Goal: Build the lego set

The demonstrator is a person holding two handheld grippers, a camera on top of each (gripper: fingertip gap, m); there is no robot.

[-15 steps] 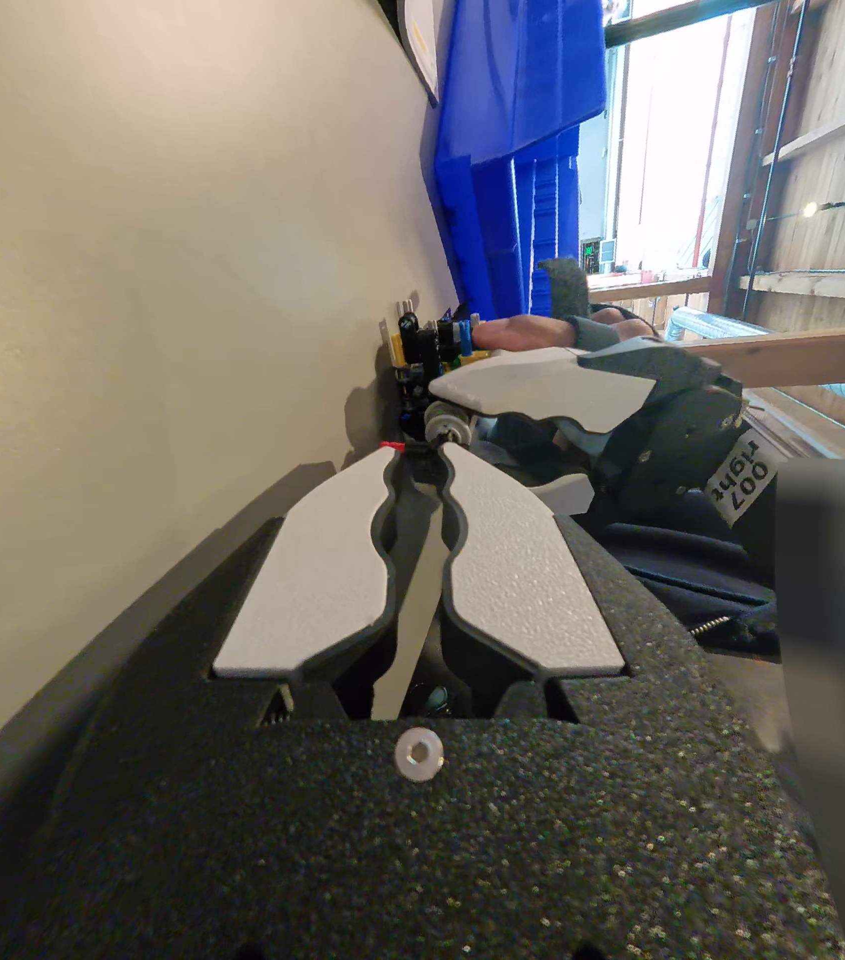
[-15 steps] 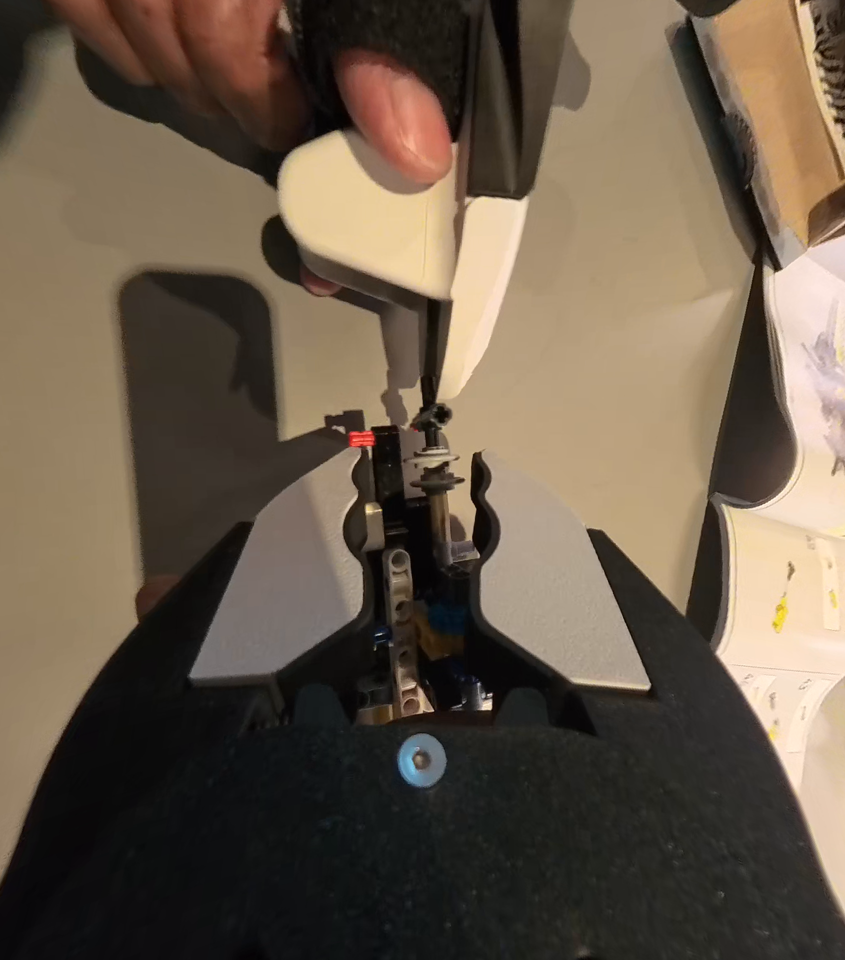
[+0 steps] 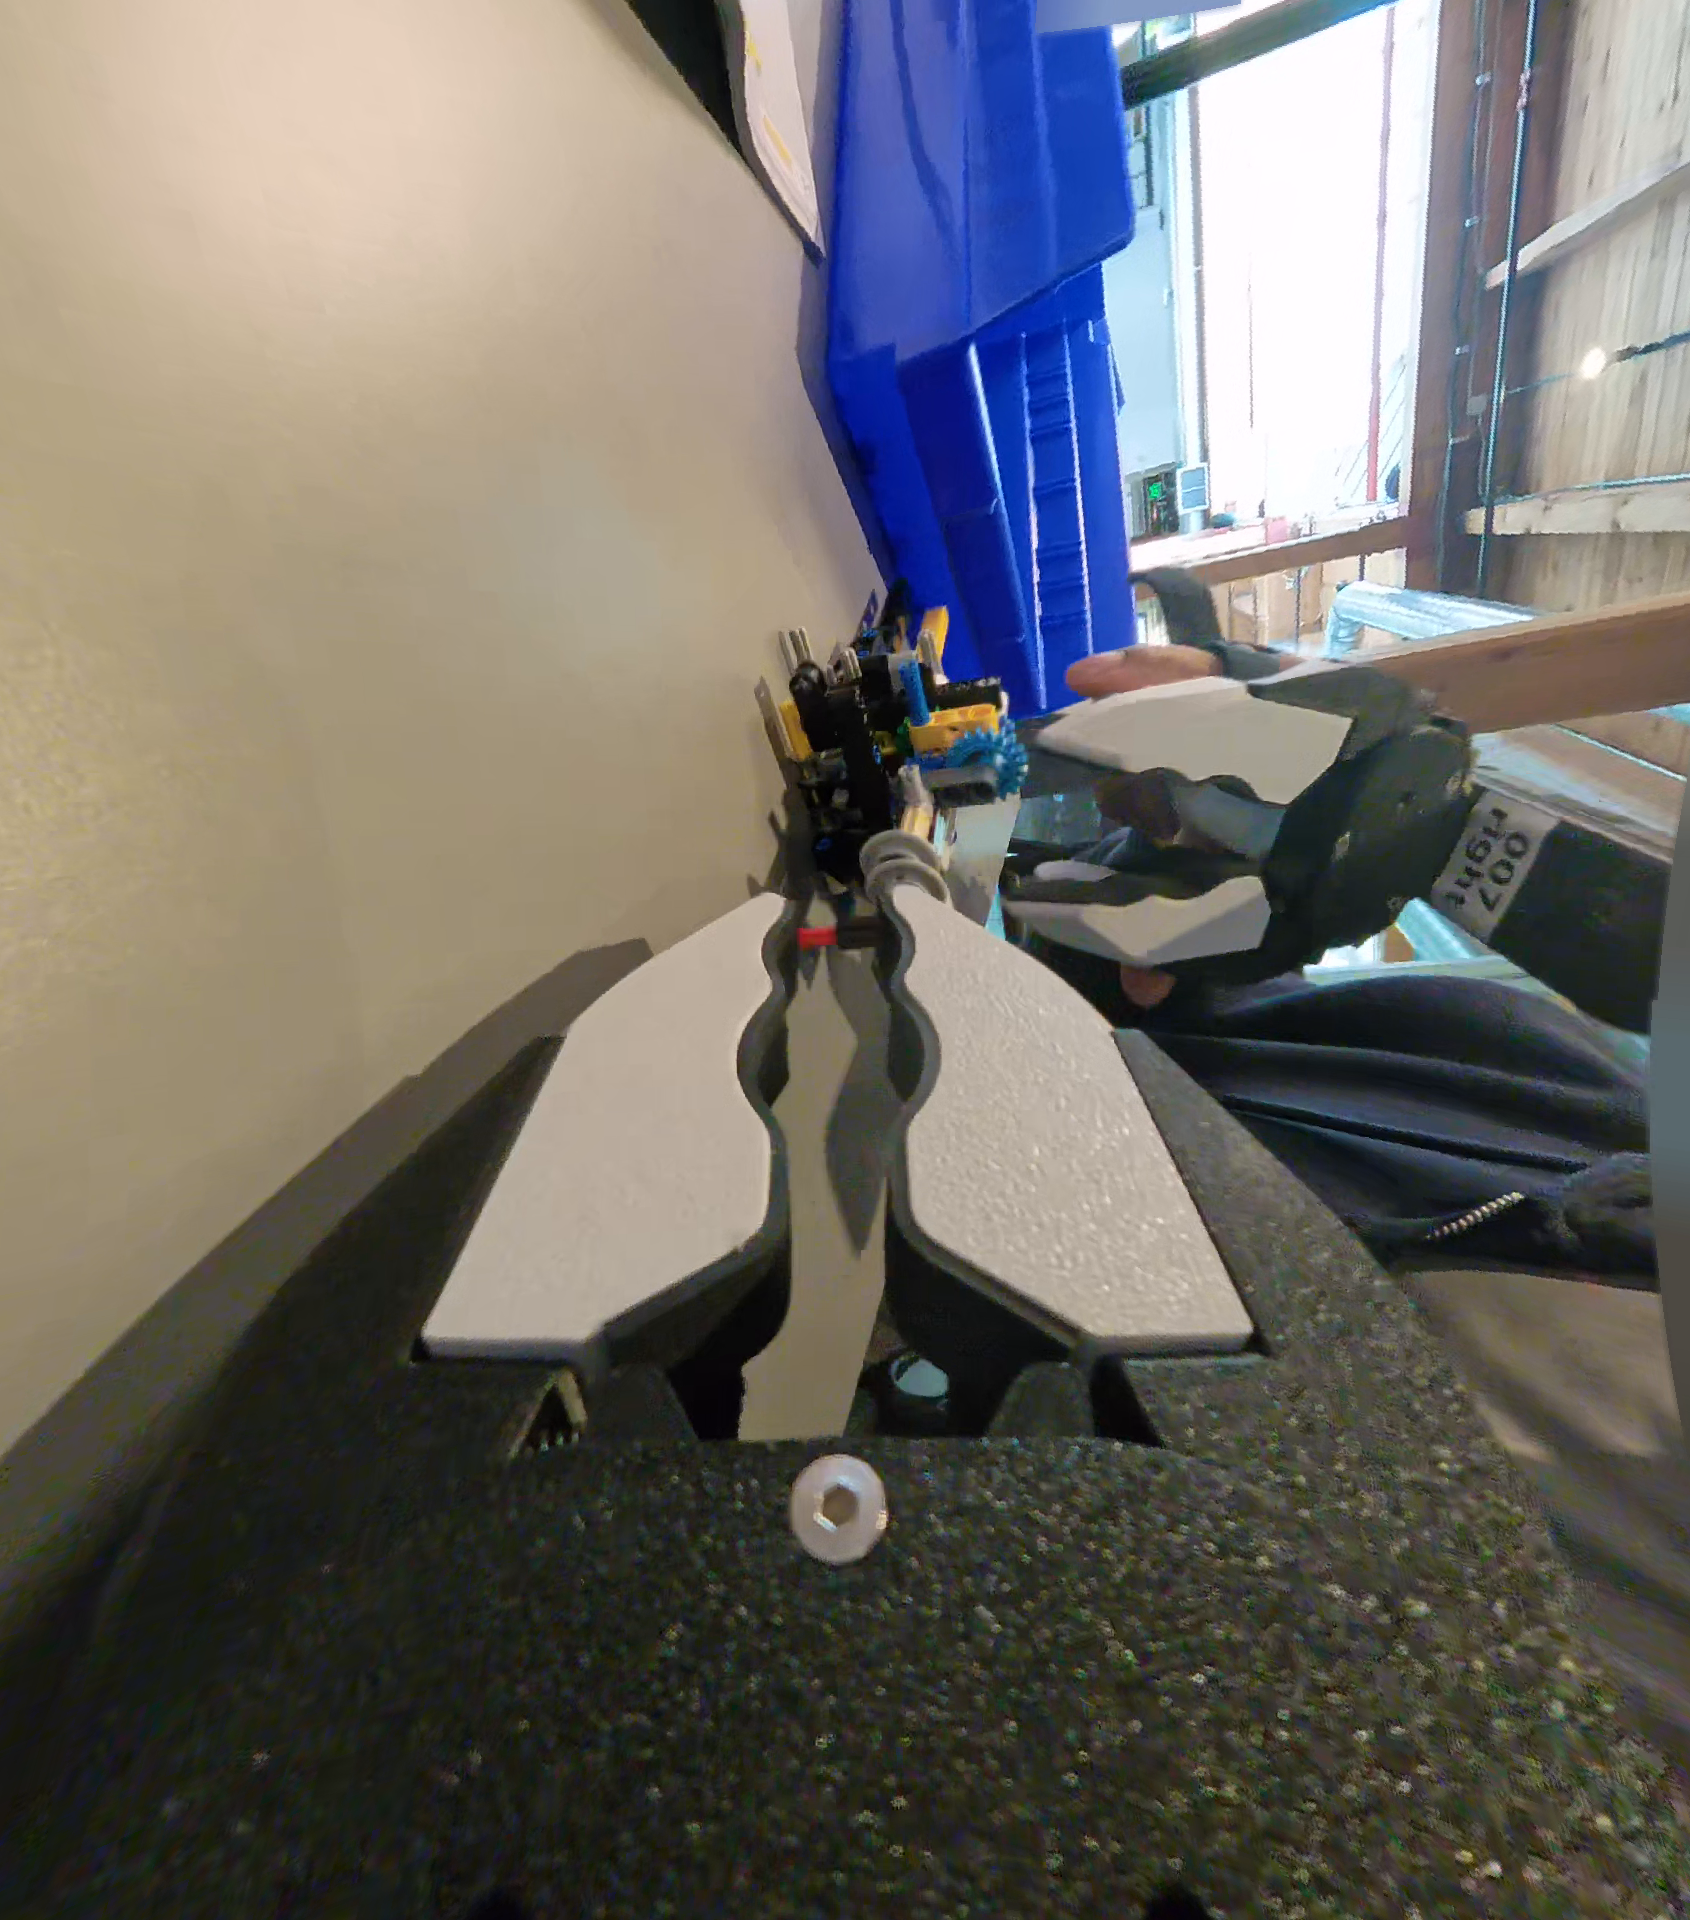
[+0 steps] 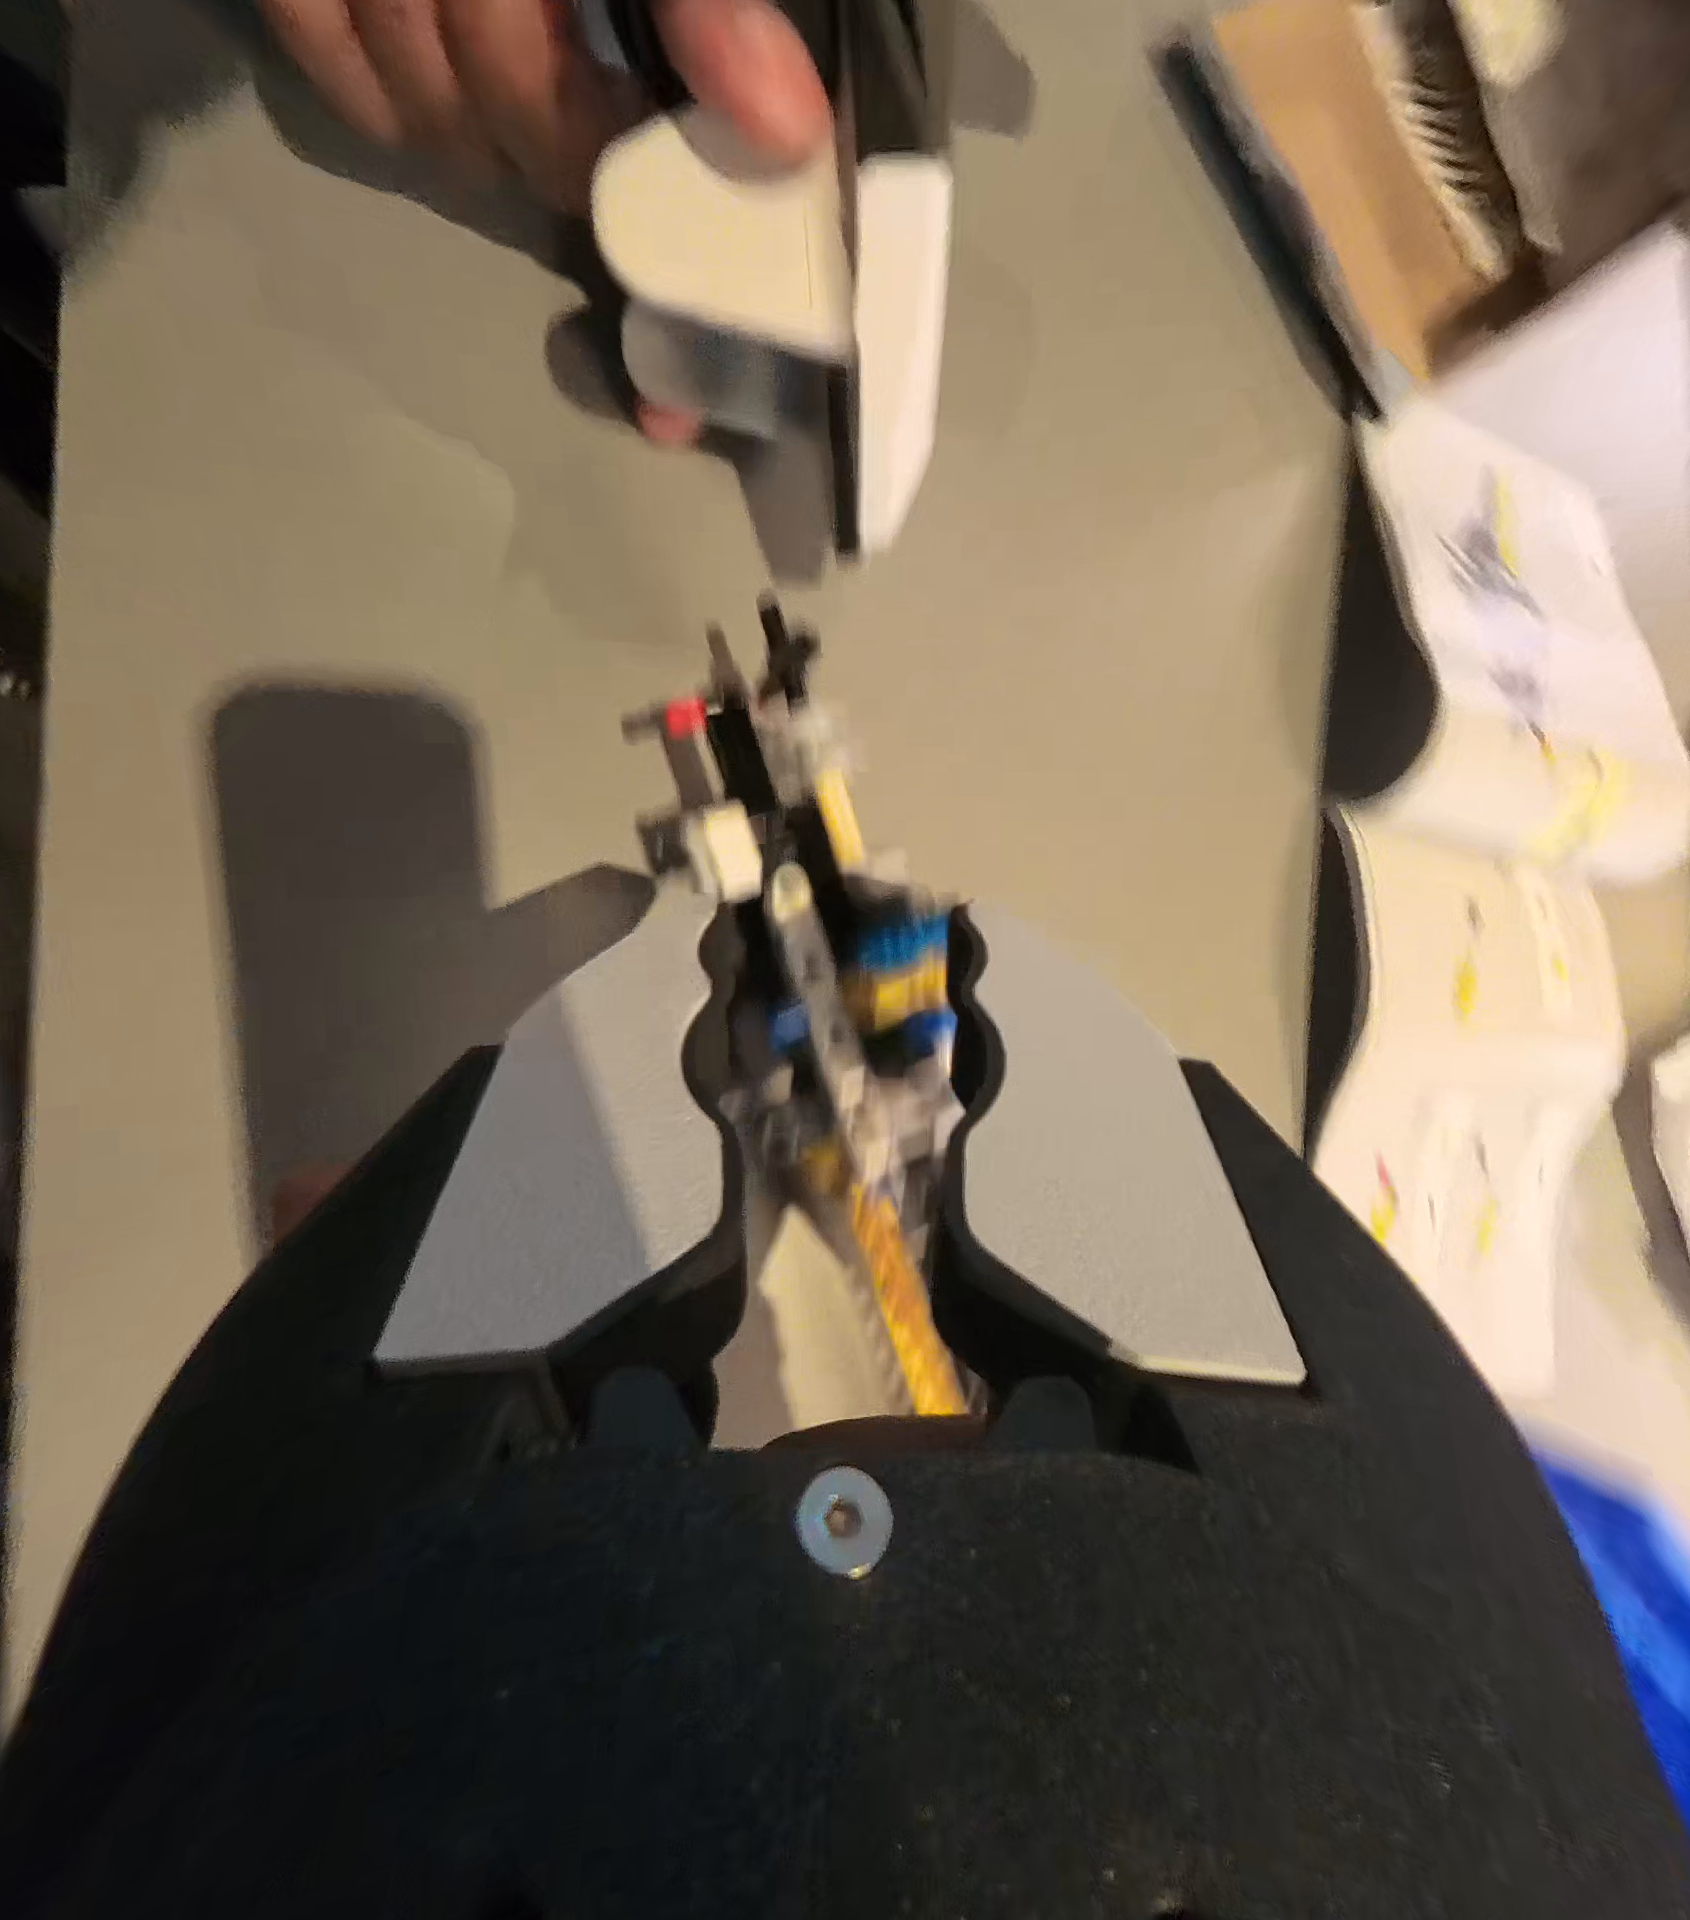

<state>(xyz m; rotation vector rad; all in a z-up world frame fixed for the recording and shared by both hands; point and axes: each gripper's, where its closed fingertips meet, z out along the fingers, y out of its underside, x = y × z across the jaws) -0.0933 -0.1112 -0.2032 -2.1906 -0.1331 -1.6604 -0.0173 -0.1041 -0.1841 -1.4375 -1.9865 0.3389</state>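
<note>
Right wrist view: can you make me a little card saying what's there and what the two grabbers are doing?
Thing being built: lego model, black, yellow and blue, with a small red pin
Where: on the grey table
Right gripper: fingers on either side of the model; blur hides whether they pinch it
Left gripper: fingers slightly apart, empty, tips pointing at the model's end
Nearby: open instruction booklets at the right; blue bin behind the model

The lego assembly (image 3: 867, 769) is a small black, yellow and blue cluster with a blue gear, grey beams and a short red pin. It stands on the bench (image 3: 301, 623), just before the blue bins (image 3: 986, 416).
</note>
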